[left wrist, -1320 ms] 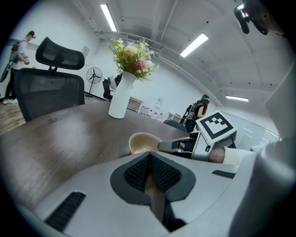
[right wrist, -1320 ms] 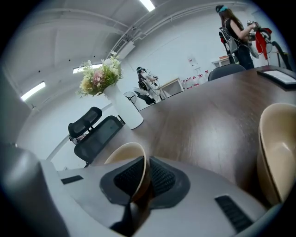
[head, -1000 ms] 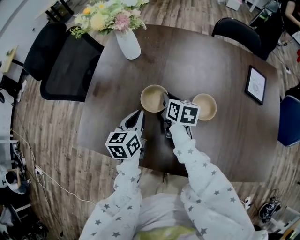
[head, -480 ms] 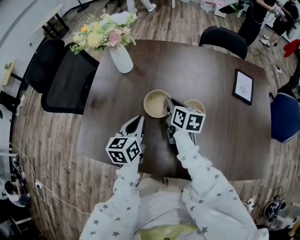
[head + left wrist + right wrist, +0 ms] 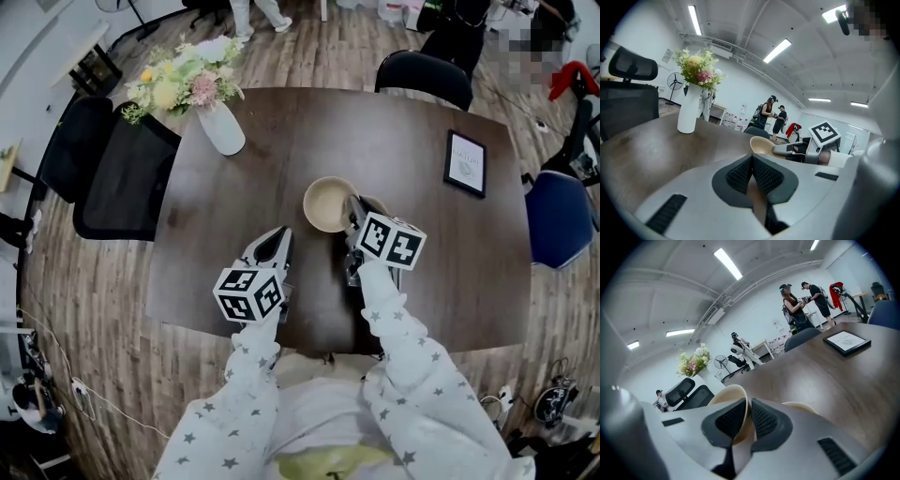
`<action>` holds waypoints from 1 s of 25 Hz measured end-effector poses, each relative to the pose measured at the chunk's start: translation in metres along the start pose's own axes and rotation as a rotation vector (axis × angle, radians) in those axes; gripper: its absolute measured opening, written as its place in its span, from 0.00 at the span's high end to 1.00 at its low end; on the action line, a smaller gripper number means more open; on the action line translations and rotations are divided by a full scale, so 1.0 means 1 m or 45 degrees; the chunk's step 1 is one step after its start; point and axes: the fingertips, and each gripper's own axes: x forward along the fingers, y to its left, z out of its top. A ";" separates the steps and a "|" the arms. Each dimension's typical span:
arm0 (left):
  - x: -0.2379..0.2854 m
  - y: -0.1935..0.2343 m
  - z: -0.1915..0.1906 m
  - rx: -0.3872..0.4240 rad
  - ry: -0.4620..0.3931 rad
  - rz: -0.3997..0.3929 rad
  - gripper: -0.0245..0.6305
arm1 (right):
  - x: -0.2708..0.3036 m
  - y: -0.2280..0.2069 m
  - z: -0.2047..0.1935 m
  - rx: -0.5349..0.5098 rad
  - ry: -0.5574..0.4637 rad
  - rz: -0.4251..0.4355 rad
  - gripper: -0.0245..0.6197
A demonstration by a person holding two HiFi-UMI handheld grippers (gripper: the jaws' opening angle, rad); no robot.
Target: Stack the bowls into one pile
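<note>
As right tool (image 5: 749,405) clamps it, bowl (image 5: 328,203) juts ahead.

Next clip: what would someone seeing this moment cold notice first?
The right gripper, at mid-table, has its fingers shut on the rim of a tan bowl, with a second bowl partly hidden beside it. The left gripper hangs shut and empty over the table's near side. A white vase of flowers stands at the far left corner of the dark table.
</note>
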 end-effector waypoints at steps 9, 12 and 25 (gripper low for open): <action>0.023 -0.030 -0.015 0.019 0.064 -0.082 0.92 | -0.026 -0.052 0.005 0.079 -0.047 -0.118 0.89; 0.029 -0.038 -0.022 0.021 0.089 -0.104 0.92 | -0.030 -0.066 0.001 0.097 -0.043 -0.149 0.89; 0.035 -0.050 -0.046 0.011 0.163 -0.118 0.92 | -0.033 -0.092 -0.016 0.050 0.005 -0.241 0.89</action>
